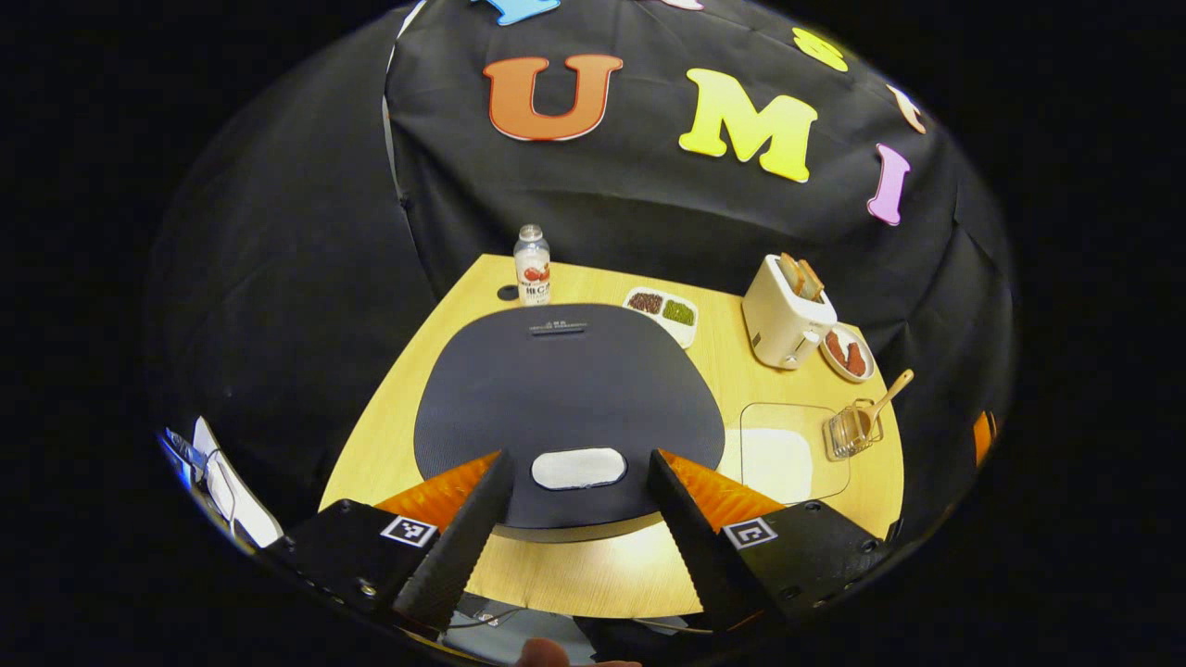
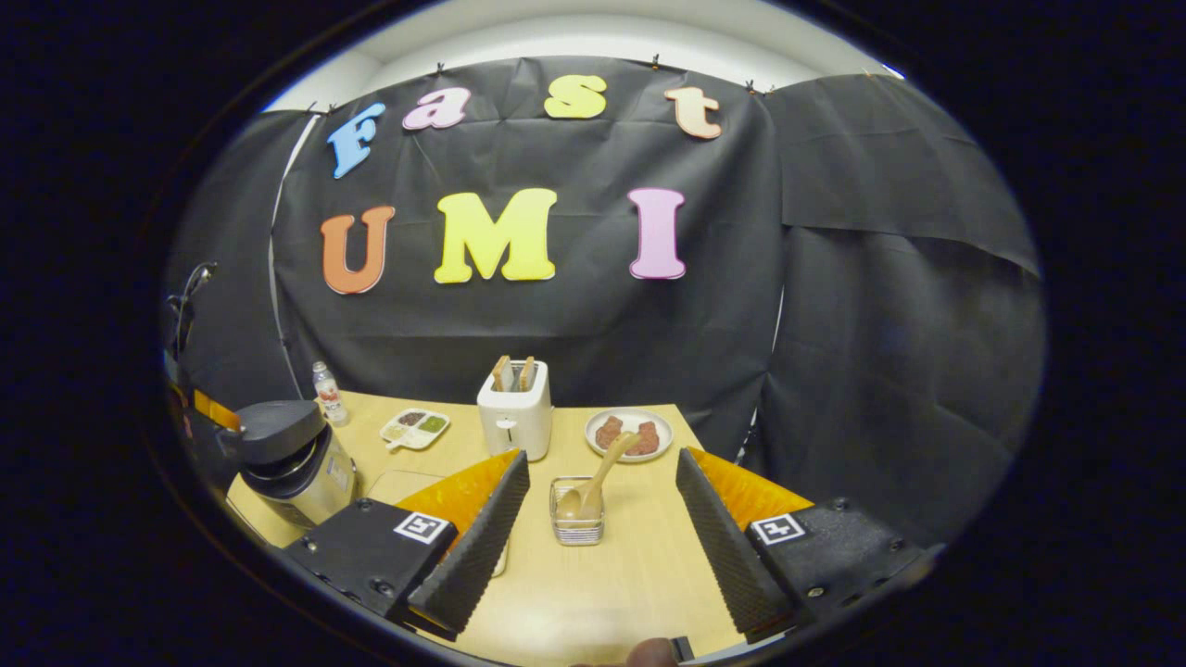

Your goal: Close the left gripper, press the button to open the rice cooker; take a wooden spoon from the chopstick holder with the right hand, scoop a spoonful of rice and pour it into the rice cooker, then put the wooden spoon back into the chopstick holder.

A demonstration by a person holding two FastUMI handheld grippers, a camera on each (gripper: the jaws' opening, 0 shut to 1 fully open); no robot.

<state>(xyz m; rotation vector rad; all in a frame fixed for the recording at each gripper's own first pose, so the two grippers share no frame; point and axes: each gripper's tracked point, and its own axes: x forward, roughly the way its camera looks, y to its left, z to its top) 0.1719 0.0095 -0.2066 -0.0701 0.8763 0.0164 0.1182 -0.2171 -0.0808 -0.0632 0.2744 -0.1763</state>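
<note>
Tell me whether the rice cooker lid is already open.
No: in the left gripper view the rice cooker lid lies flat and closed, its button unpressed between the open left tool.

— What sort of place is this?
— A staged booth made up as a kitchen corner, not a real home. Black cloth [image 2: 574,315] hangs as the walls, with a pale room wall [image 2: 556,42] showing above it.
— And the kitchen part?
— One light wooden surface [image 2: 630,574] carries a rice cooker [image 2: 292,459] at the left, a white toaster [image 2: 515,417] with bread at the far side, a plate of food [image 2: 630,434], a divided dish [image 2: 415,428] and a drink bottle [image 2: 326,393].
</note>
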